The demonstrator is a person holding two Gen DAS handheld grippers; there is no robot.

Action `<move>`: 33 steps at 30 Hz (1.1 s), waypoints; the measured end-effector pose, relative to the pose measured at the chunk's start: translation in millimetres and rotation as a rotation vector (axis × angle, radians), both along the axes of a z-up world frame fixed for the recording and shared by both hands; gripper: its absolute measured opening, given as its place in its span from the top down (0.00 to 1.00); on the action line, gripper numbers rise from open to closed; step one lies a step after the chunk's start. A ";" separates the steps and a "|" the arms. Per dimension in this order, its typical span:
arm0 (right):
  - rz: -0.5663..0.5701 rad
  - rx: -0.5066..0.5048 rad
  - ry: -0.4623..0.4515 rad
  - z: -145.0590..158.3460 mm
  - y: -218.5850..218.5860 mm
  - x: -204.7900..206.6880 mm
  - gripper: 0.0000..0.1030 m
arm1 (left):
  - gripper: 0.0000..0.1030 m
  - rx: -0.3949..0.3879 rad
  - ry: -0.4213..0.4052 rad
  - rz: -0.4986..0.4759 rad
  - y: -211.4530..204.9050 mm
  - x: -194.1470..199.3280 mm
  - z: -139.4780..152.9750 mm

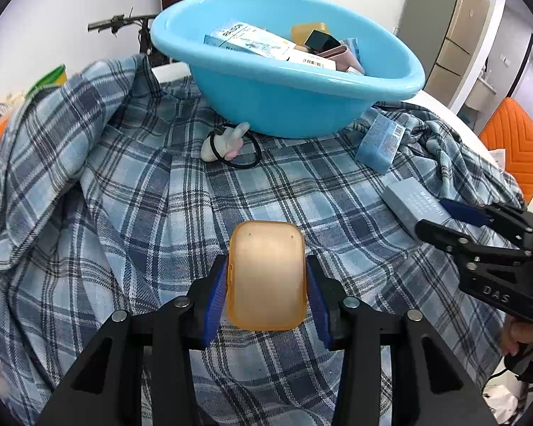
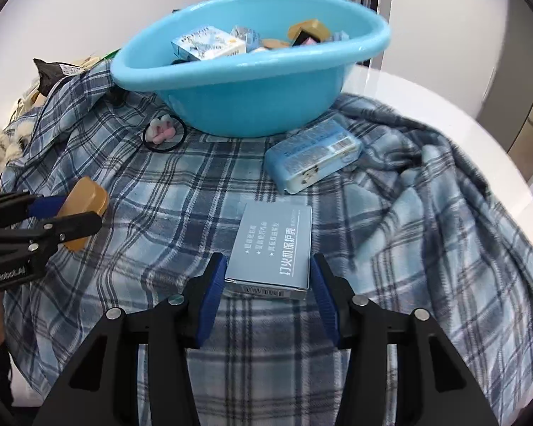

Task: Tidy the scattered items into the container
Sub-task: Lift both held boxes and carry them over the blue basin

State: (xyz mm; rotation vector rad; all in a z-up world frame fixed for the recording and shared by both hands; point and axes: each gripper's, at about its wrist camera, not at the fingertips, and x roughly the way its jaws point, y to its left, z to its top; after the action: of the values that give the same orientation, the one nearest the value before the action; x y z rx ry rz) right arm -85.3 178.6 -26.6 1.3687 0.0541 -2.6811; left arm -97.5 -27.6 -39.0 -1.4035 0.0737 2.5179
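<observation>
Basin (image 1: 391,81) already holds several boxes — my left gripper (image 1: 266,284) clamps the amber case (image 1: 266,273), right gripper (image 2: 268,280) pinches the grey box (image 2: 273,245), w/ blue box (image 2: 312,156) & hair tie (image 2: 163,133) left on the cloth (image 2: 408,230).

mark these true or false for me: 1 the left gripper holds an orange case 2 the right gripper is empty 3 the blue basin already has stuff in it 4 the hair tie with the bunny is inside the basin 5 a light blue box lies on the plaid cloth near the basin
1. True. The left gripper is shut on the orange case.
2. False. The right gripper has a grey-blue flat box between its pads.
3. True. The blue basin holds boxes and other small items.
4. False. The bunny hair tie lies on the plaid cloth beside the basin.
5. True. The light blue box rests on the cloth, close to the basin's base.
</observation>
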 end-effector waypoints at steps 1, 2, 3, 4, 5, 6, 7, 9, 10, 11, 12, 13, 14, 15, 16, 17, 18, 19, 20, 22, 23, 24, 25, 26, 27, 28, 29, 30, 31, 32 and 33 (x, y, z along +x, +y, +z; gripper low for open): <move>0.003 -0.002 0.009 4.5 -1.8 -4.8 0.55 | 0.57 0.007 0.001 0.001 0.6 1.6 1.2; 0.006 -0.012 0.016 8.5 -1.9 -3.9 0.55 | 0.57 0.012 0.004 0.002 1.1 3.2 2.8; 0.007 -0.024 0.026 12.4 -0.7 -0.5 0.55 | 0.56 0.010 0.011 0.005 1.6 5.3 5.2; 0.008 -0.033 0.037 16.0 1.2 0.2 0.55 | 0.56 0.004 0.022 0.009 2.1 7.5 8.2; 0.012 -0.040 0.048 20.7 2.3 3.9 0.55 | 0.56 -0.004 0.034 0.011 2.7 9.7 11.2; 0.019 -0.045 0.059 25.2 3.0 8.1 0.55 | 0.57 -0.012 0.046 0.013 3.2 12.2 14.4; 0.023 -0.044 0.070 29.8 3.8 15.2 0.55 | 0.57 -0.019 0.058 0.013 3.7 14.6 18.1; 0.014 -0.050 0.098 39.3 9.2 24.7 0.55 | 0.56 -0.011 0.070 0.012 4.2 17.9 24.6; 0.007 -0.064 0.111 43.2 11.6 27.1 0.55 | 0.56 -0.003 0.074 0.009 4.7 19.1 28.2; 0.002 -0.077 0.123 48.0 14.4 29.9 0.55 | 0.56 0.003 0.079 0.008 5.3 20.2 31.6; -0.002 -0.086 0.139 53.4 17.0 32.6 0.56 | 0.56 0.008 0.084 0.008 5.7 21.3 34.5; -0.007 -0.090 0.157 58.7 19.1 35.6 0.56 | 0.57 0.013 0.089 0.006 6.4 22.1 37.5; -0.011 -0.088 0.177 63.9 20.2 37.7 0.56 | 0.57 0.020 0.091 0.003 7.3 22.3 39.9; -0.015 -0.082 0.195 68.4 20.5 38.9 0.56 | 0.56 0.027 0.092 -0.001 8.3 21.8 42.1; -0.016 -0.075 0.207 71.4 20.5 38.4 0.56 | 0.57 0.034 0.092 -0.003 9.3 20.9 44.5; -0.018 -0.071 0.218 73.6 20.5 38.2 0.56 | 0.57 0.039 0.094 -0.004 10.2 20.1 46.8; -0.018 -0.074 0.224 75.4 20.3 37.9 0.56 | 0.56 0.040 0.097 -0.004 11.2 19.8 48.5; -0.015 -0.077 0.225 76.4 19.7 36.8 0.56 | 0.56 0.041 0.101 -0.003 12.2 19.3 50.0; -0.015 -0.079 0.227 76.6 19.0 36.1 0.56 | 0.56 0.041 0.104 0.000 13.0 18.9 51.3; -0.018 -0.079 0.232 76.8 19.3 37.6 0.56 | 0.56 0.041 0.108 0.003 14.3 18.7 52.7; -0.021 -0.084 0.235 76.8 19.9 38.1 0.56 | 0.56 0.042 0.107 0.003 14.5 18.7 53.1; -0.024 -0.095 0.236 76.5 21.0 38.3 0.56 | 0.56 0.043 0.106 0.003 14.5 18.8 53.9; -0.028 -0.111 0.232 76.4 22.5 38.2 0.56 | 0.56 0.044 0.106 0.004 14.4 18.9 55.0; -0.032 -0.127 0.227 77.4 24.1 37.3 0.56 | 0.56 0.047 0.106 0.006 14.2 18.7 56.4; -0.034 -0.134 0.230 79.6 24.9 37.1 0.56 | 0.56 0.051 0.109 0.012 13.8 18.6 58.7; -0.035 -0.133 0.241 83.1 24.9 37.8 0.56 | 0.56 0.053 0.119 0.018 13.4 19.0 62.5; -0.035 -0.129 0.260 88.6 24.2 39.3 0.56 | 0.56 0.053 0.133 0.024 13.2 19.9 66.9; -0.034 -0.126 0.280 94.8 23.5 41.1 0.56 | 0.56 0.049 0.149 0.030 13.4 20.9 71.9; -0.033 -0.126 0.299 101.0 23.0 43.2 0.56 | 0.56 0.046 0.168 0.036 13.5 21.9 77.5; -0.032 -0.127 0.320 107.9 22.7 45.6 0.56 | 0.56 0.047 0.183 0.041 13.2 23.0 82.9; -0.031 -0.127 0.341 114.3 22.5 48.1 0.56 | 0.56 0.049 0.196 0.046 12.8 24.4 88.2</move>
State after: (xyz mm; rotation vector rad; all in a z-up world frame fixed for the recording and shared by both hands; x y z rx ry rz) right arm -37.2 201.1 87.7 0.8747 -0.1027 -2.8569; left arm -73.0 -14.8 49.2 -1.1491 0.0164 2.6691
